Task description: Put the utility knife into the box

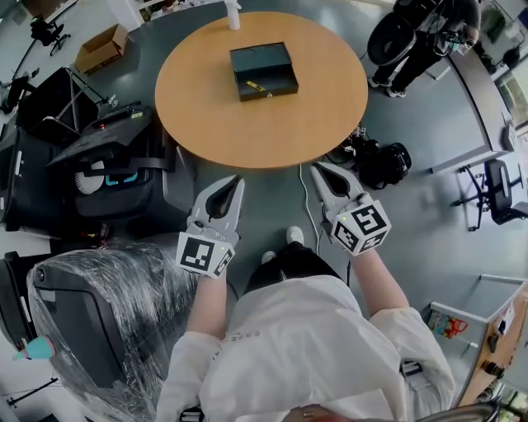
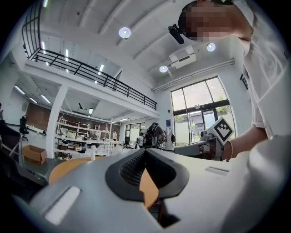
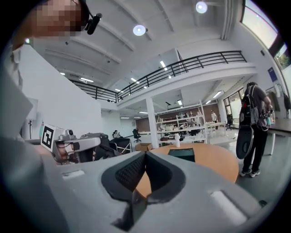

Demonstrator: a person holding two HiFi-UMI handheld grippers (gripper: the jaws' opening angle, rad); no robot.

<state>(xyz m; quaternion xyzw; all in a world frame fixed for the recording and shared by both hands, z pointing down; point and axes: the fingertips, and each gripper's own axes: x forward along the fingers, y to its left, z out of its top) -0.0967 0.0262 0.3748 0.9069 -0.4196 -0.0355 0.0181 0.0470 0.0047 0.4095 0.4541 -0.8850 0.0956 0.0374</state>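
In the head view, we see a round wooden table (image 1: 206, 124) with a dark open box (image 1: 263, 71) on its far half. A small yellow-and-black object, seemingly the utility knife (image 1: 255, 86), lies inside the box near its front wall. A white bottle (image 1: 233, 14) stands at the table's far edge. We hold both tools short of the near rim, over the grey floor (image 1: 272, 206). The left gripper (image 1: 238, 180) and the right gripper (image 1: 316, 167) each have their jaws pressed together with nothing in them, tips pointing toward the table. A person (image 1: 429, 41) in dark clothes stands beyond the table at the right, and a cardboard carton (image 1: 102, 48) sits on the floor at the far left

In the left gripper view, we see the jaws meeting at the tip, empty, with the table's edge beyond them and the right gripper off to the right

In the right gripper view, the jaws are likewise closed tip to tip on nothing; past them the box rests on the tabletop, well apart from the tool
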